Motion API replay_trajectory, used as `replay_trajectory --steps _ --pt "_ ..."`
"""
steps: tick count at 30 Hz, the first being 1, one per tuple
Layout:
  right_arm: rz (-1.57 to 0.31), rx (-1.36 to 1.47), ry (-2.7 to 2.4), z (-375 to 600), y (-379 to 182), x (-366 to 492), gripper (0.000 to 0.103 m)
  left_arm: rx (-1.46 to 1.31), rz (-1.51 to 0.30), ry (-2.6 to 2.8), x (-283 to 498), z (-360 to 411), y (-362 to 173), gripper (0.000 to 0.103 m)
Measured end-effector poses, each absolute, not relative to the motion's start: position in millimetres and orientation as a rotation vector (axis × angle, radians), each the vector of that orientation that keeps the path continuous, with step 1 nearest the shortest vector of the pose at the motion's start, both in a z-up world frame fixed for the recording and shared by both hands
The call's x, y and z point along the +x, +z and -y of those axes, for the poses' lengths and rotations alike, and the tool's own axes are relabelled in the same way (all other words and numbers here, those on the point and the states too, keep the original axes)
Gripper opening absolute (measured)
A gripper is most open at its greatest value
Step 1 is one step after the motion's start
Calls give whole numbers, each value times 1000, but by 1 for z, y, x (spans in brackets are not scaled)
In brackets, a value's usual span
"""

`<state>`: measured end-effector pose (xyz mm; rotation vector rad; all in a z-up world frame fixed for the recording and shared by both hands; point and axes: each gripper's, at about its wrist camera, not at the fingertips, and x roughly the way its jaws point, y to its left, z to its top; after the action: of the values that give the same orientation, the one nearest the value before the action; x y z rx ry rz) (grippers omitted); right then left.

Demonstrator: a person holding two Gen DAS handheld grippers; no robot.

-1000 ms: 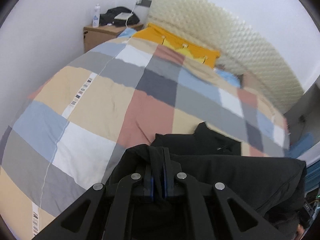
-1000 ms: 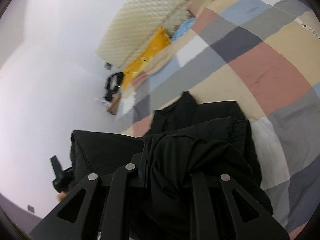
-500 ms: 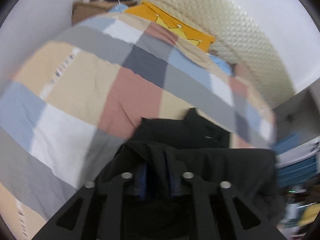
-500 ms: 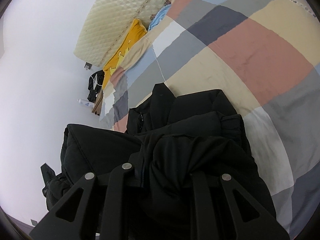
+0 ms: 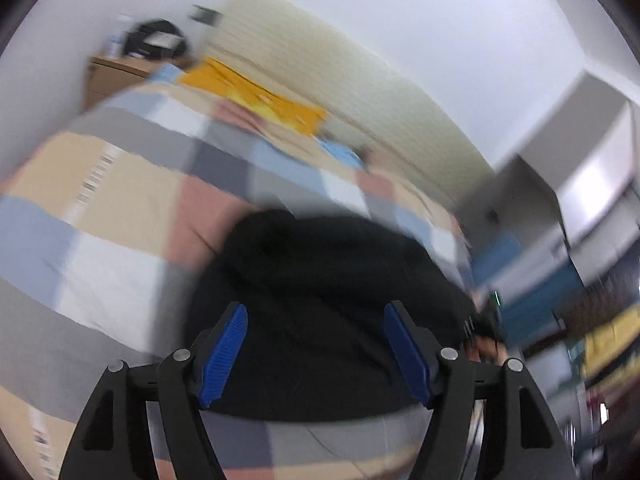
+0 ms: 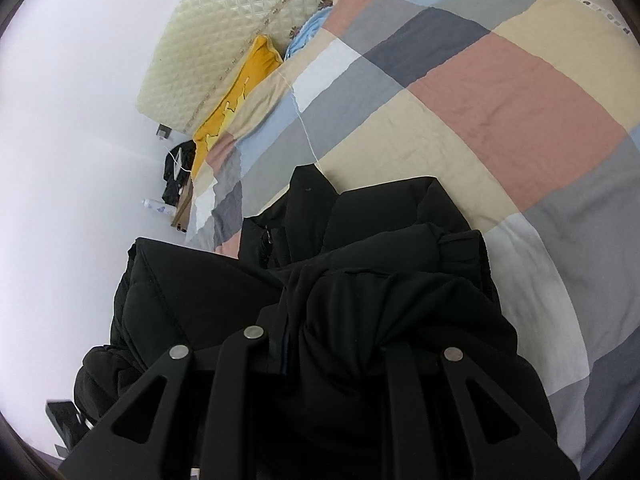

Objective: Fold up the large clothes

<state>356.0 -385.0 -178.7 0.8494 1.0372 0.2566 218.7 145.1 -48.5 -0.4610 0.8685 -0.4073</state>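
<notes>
Now the left gripper (image 5: pixel 316 344) has its jaws spread wide, the blue pads (image 5: pixel 224 350) bare and holding nothing, above the black jacket (image 5: pixel 332 292). That jacket lies heaped on the checked quilt (image 5: pixel 120 200) of the bed, near the bed's foot edge; the left wrist view is blurred, so finer folds cannot be made out. On the other side, the right gripper (image 6: pixel 320 352) has its jaws closed on a bunched wad of the jacket (image 6: pixel 360 280), with cloth spilling over both fingers. The collar end points toward the headboard (image 6: pixel 224 32). A yellow pillow (image 6: pixel 240 88) and a light blue one (image 6: pixel 308 34) lie along the head edge of the bed. A nightstand (image 5: pixel 112 76) stands at the bed's far corner, with a dark bag (image 5: pixel 156 38) on top.
</notes>
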Motion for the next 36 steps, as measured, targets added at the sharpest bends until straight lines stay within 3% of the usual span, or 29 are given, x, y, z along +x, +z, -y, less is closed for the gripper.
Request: replay_trajectory --steps 6,9,12,14,17,19,28,30,36 --pt "-1068 918 263 390 -181 357 21 -335 -1021 -497 241 -37 -121 70" --pt "-1086 919 283 394 -179 356 23 -210 -997 -422 262 -1 -137 70" --pt "-1078 976 304 405 -176 355 35 -211 -978 -406 272 6 -137 70" --pt "-1076 993 314 409 -168 355 50 -209 -959 -403 276 7 -136 70" --pt "-1070 942 333 406 -150 355 64 -187 -917 -370 273 8 -132 70" --pt "-1072 887 337 402 -138 353 68 -157 -893 -357 270 12 -132 70" --pt "-1013 924 366 457 -127 338 73 -120 -853 -354 254 19 -136 70" --pt "-975 848 238 478 -120 327 81 -131 -837 -333 251 14 -134 70" --pt "-844 592 194 459 -87 295 81 -100 -739 -284 231 22 -119 70"
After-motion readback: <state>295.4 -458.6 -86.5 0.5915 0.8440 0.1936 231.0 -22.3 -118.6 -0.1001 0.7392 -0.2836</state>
